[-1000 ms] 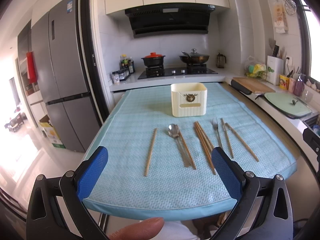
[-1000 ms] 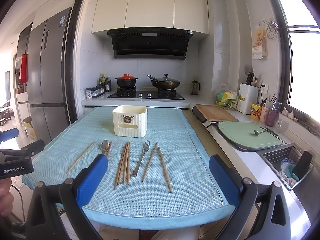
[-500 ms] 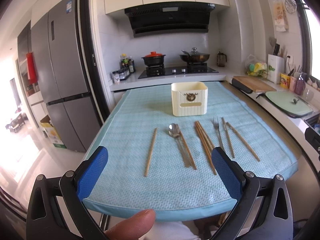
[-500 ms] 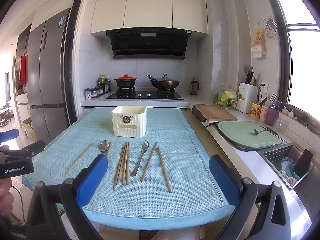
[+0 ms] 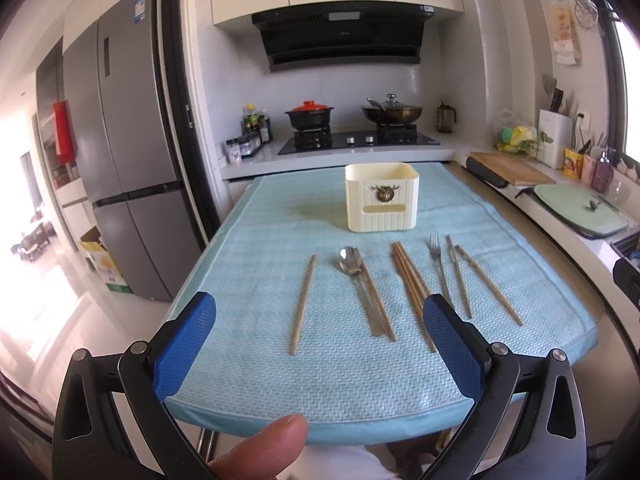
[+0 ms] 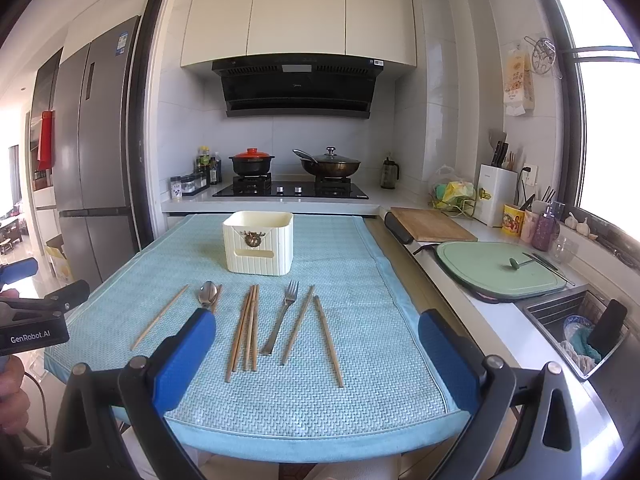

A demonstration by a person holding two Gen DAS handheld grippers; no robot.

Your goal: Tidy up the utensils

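A: Status? Big to small, everything placed off the holder.

B: Table with a pale blue woven cloth (image 6: 360, 380), herringbone texture, soft padded edge. On it the cream ribbed plastic utensil holder (image 6: 258, 254), square with rounded corners, brass emblem on the front, looks empty from here. All utensils lie flat on the cloth on the near side of the holder, roughly parallel, handles toward the cameras.

A: Grippers?

B: Right gripper (image 6: 316, 356) hovers over the table's near edge, well short of the holder; blue textured pads spread wide, nothing between them. Left gripper (image 5: 320, 344) the same: spread wide, holding nothing.

A: Utensil list.

B: Near-centre of the holder: bundle of thin wooden chopsticks (image 6: 246, 330), touching one another. Near-right of it: steel fork (image 6: 282, 318), tines toward the holder, then two separate wooden chopsticks (image 6: 314, 334). Near-left: steel spoon (image 5: 356, 280) with a chopstick lying along its handle. Furthest left, a lone wooden chopstick (image 5: 303, 304).

A: Step?

B: My read: pre-grasp, nothing sorted yet. The next move needs a low descent and a narrow pinch. Sticks are thin, smooth and flat on soft cloth, so expect slip or rolling. Lone chopstick looks the easiest left-side pick.
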